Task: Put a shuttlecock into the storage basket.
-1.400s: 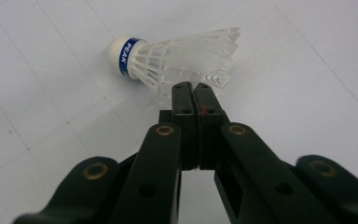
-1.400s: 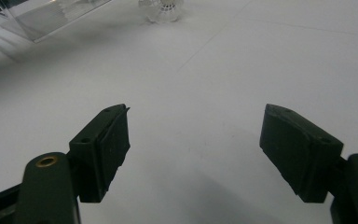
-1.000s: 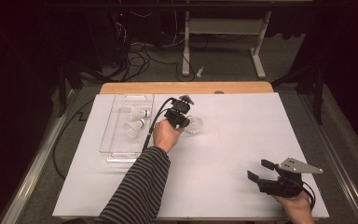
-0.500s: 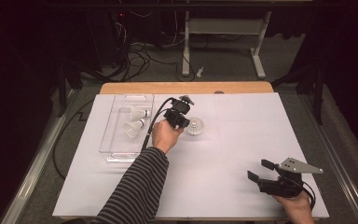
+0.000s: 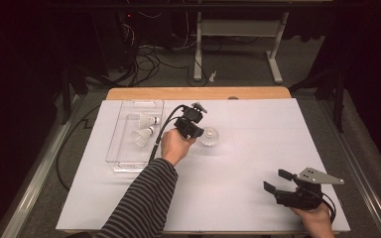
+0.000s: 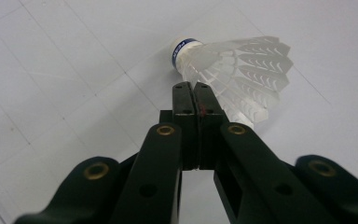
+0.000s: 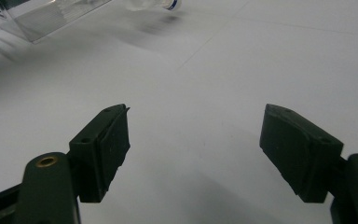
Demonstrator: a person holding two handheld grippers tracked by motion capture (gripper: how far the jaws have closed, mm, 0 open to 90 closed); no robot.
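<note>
The left tool (image 6: 193, 88) is pinching the feather skirt of a white shuttlecock (image 6: 233, 70), jaws pressed together; the striped-sleeved forearm is reaching diagonally across the counter (image 5: 258, 124). The shuttlecock is lying on its side beside the clear tray (image 5: 124, 148), blue-banded cork showing. The right tool (image 5: 278, 181) is resting near the counter's edge, jaws spread.

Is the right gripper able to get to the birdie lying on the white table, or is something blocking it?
Probably yes. The right gripper is open, and bare table lies between it and the shuttlecock. The left gripper, jaws shut, sits right beside the shuttlecock and might crowd it.
</note>
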